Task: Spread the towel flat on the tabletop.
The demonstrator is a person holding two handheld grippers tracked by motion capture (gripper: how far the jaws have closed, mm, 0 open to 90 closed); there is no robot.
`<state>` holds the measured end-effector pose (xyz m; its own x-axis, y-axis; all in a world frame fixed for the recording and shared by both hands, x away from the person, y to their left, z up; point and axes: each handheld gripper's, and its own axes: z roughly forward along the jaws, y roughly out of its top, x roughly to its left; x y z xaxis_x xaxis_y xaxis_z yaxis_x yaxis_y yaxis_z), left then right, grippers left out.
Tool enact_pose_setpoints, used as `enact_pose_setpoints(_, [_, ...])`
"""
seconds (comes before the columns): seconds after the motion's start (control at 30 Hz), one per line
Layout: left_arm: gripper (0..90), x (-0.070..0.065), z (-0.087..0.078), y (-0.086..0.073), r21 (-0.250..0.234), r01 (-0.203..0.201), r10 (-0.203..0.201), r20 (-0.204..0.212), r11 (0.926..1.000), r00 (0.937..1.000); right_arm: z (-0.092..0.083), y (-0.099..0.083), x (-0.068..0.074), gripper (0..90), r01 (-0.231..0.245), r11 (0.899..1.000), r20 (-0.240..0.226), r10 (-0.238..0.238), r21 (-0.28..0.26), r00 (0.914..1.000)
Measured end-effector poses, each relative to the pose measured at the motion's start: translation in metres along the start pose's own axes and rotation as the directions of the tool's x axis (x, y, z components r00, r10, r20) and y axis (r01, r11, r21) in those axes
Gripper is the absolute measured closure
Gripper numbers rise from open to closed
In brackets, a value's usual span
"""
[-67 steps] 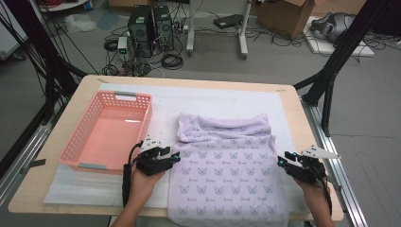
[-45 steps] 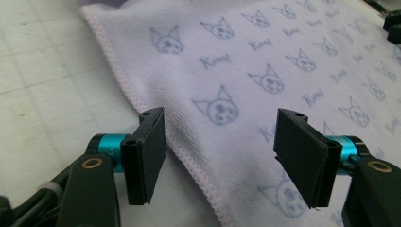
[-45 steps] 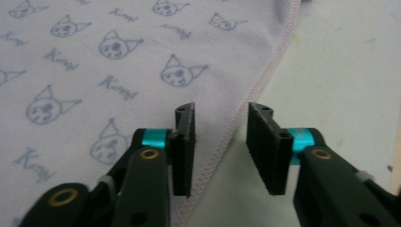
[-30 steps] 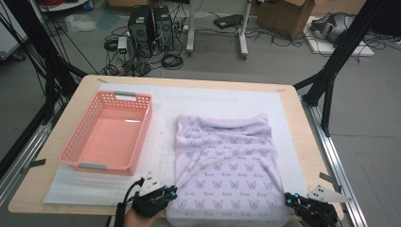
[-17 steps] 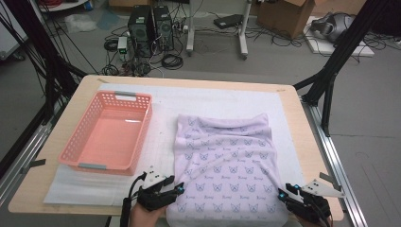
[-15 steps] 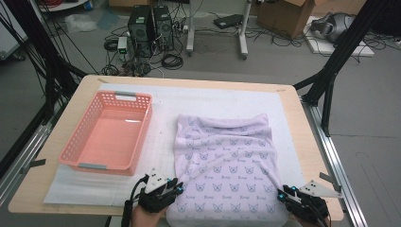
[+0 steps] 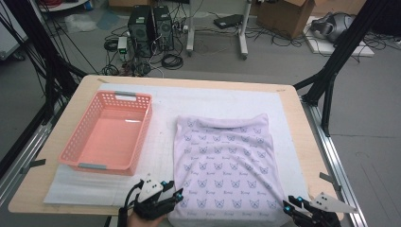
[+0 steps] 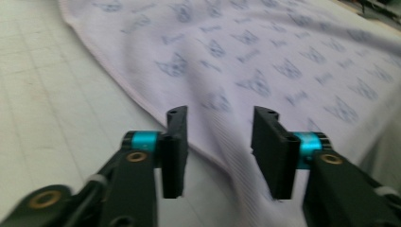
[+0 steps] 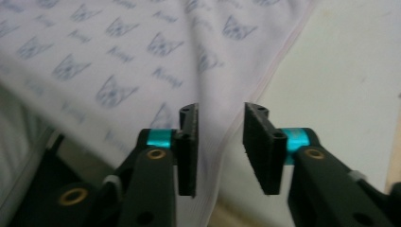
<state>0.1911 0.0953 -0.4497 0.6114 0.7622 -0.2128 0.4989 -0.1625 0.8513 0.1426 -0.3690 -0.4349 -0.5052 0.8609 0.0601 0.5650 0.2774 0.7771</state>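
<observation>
A pale lilac cloth (image 7: 224, 161) printed with small cat faces lies flat on the white mat (image 7: 208, 101), and its near edge reaches the table's front. My left gripper (image 7: 177, 195) is at the cloth's near left corner. In the left gripper view its jaws (image 8: 218, 113) have just been opening, and the cloth's hem (image 8: 142, 101) runs loose under the gap. My right gripper (image 7: 289, 204) is at the near right corner. Its jaws (image 9: 220, 109) have also just been opening over the hem (image 9: 283, 52), with neither pad pressing on the cloth.
A pink plastic basket (image 7: 80, 137) stands on the mat to the left of the cloth. The wooden table's front edge (image 7: 61, 208) lies right by both grippers. Black frame posts (image 7: 331, 71) rise beside the table, and computers and cables sit on the floor beyond.
Both grippers drew the cloth's near edge toward the table's front, stretching it flat. Their jaws, shut on the corners before, now stand apart, and the cloth lies free.
</observation>
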Motion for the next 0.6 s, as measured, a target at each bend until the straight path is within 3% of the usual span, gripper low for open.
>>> enact_pose_setpoints(0.1, [50.6,0.007,0.014,0.002,0.058,0.033,-0.034,0.024,0.9978,0.9991,0.015,0.01,-0.002,61.6,0.003,1.0,0.049,-0.003,-0.01,0.9988])
enact_pose_setpoints(0.17, [51.5,0.006,0.018,0.001,0.057,0.031,-0.033,0.022,0.9979,0.9992,0.025,0.014,-0.004,61.7,-0.003,1.0,0.072,0.003,0.005,0.9974])
enact_pose_setpoints(0.2, [57.4,0.005,0.018,0.0,0.062,0.013,-0.014,0.013,0.998,0.9998,0.031,0.015,-0.006,64.4,-0.006,1.0,0.073,0.006,0.013,0.9973])
enact_pose_setpoints(0.23, [66.2,0.003,0.017,-0.001,0.064,-0.013,0.013,-0.006,0.9979,0.9999,0.035,0.015,-0.007,73.7,-0.004,1.0,0.06,0.002,0.03,0.9982])
enact_pose_setpoints(0.27, [79.0,0.002,0.016,-0.002,0.065,-0.016,0.015,0.021,0.9978,0.9997,0.039,0.014,-0.007,77.9,0.008,0.999,0.045,-0.01,0.043,0.9989])
enact_pose_setpoints(0.3, [84.2,0.001,0.015,-0.003,0.066,-0.019,0.018,0.015,0.9977,0.9997,0.038,0.013,-0.008,86.0,0.014,0.999,0.011,-0.014,0.041,0.9998])
enact_pose_setpoints(0.37, [85.4,-0.001,0.01,-0.003,0.088,-0.023,0.022,0.021,0.9959,0.9996,0.034,0.013,-0.008,87.5,0.038,0.998,0.0,-0.038,0.051,0.9993])
enact_pose_setpoints(0.47, [85.4,-0.002,-0.01,-0.012,0.088,0.011,-0.015,0.046,0.9961,0.9988,0.017,0.003,-0.005,87.8,0.058,0.995,-0.021,-0.057,0.075,0.9982])
enact_pose_setpoints(0.6, [80.5,-0.003,-0.017,-0.016,0.077,0.009,-0.016,0.101,0.997,0.9947,0.002,-0.01,-0.003,85.9,0.035,0.997,-0.073,-0.03,0.071,0.9969])
